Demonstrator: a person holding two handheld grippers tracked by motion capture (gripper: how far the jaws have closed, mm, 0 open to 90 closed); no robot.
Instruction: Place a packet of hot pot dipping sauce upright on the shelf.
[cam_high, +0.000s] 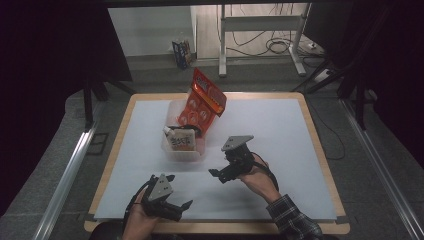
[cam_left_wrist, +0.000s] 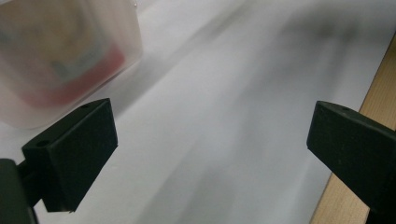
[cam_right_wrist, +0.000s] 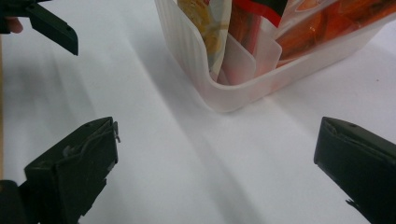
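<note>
A translucent white plastic bin (cam_high: 176, 148) sits on a white sheet covering a wooden table (cam_high: 320, 150); every place below is given relative to this bin.

Nearer the person than the bin and slightly to its left, the left gripper (cam_high: 172, 206) is held in a hand (cam_high: 137, 220) close to the table's near edge, well apart from the bin. Its jaws stand spread wide with nothing between them. In the left gripper view the bin (cam_left_wrist: 70, 51) appears blurred in the upper left corner, beyond the left jaw, with bare white sheet between the jaws.

Inside the bin, a pale snack packet with printed lettering (cam_high: 181, 140) stands toward its near end. Behind it, a large orange-red foil snack bag (cam_high: 204, 102) leans up and out over the bin's far rim, tilted to the right.

Just right of the bin's near corner, the right gripper (cam_high: 220, 175) is held low over the sheet, near the bin but not touching it. Its jaws are also spread and hold nothing. In the right gripper view, the bin's rounded corner (cam_right_wrist: 219, 98) lies just beyond the open jaws, with the packets visible through its ribbed wall.
</note>
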